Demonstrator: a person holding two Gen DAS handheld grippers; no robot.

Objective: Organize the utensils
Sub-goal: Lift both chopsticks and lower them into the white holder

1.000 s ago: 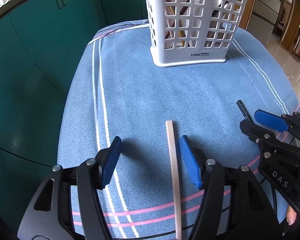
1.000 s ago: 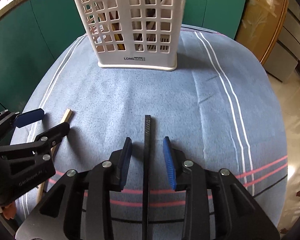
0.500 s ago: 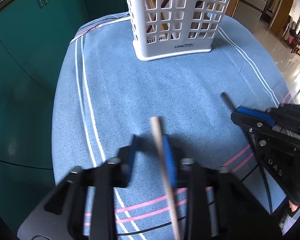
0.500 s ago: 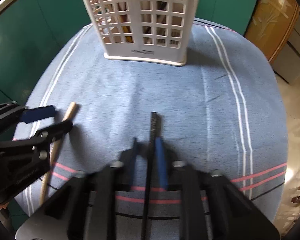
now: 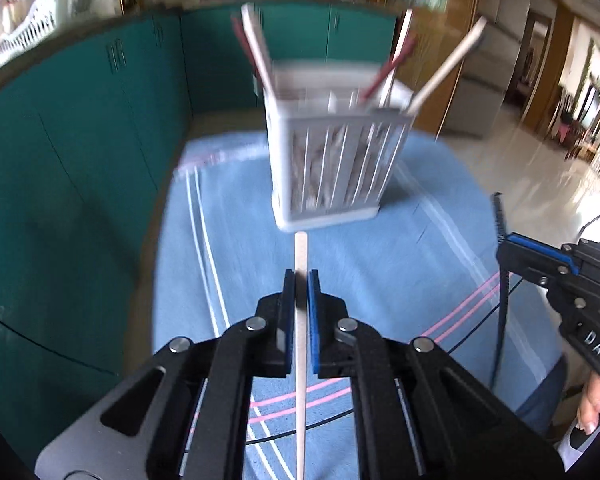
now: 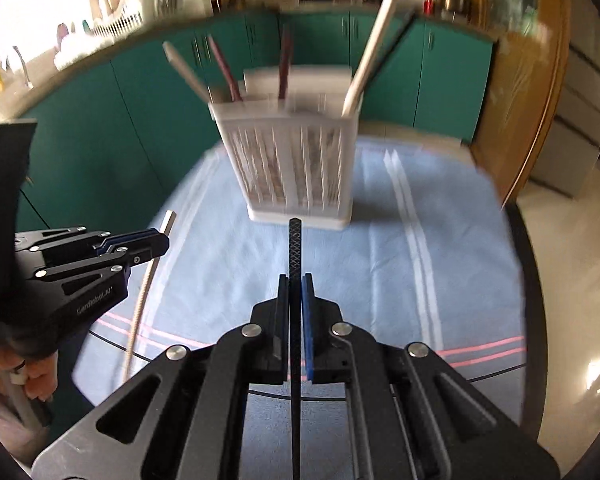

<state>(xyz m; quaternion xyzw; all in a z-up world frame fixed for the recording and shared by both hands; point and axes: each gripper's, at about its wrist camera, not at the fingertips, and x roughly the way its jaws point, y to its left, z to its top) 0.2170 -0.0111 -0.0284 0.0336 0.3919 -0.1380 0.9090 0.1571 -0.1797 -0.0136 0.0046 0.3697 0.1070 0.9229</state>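
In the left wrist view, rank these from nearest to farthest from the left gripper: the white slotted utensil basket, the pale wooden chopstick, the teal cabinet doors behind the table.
1. Pale wooden chopstick: clamped between the left gripper's blue pads, pointing ahead.
2. White slotted utensil basket: standing on the blue cloth straight ahead, past the chopstick's tip.
3. Teal cabinet doors: behind the basket, beyond the table's far edge.

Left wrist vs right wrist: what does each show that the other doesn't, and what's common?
Left wrist only: the left tool head-on, shut on the pale chopstick; bright hallway floor at right.

Right wrist only: the right tool head-on, shut on the black chopstick; a dish rack on the counter.

Both: white utensil basket holding chopsticks, blue striped cloth, green cabinets, and the other tool from the side.
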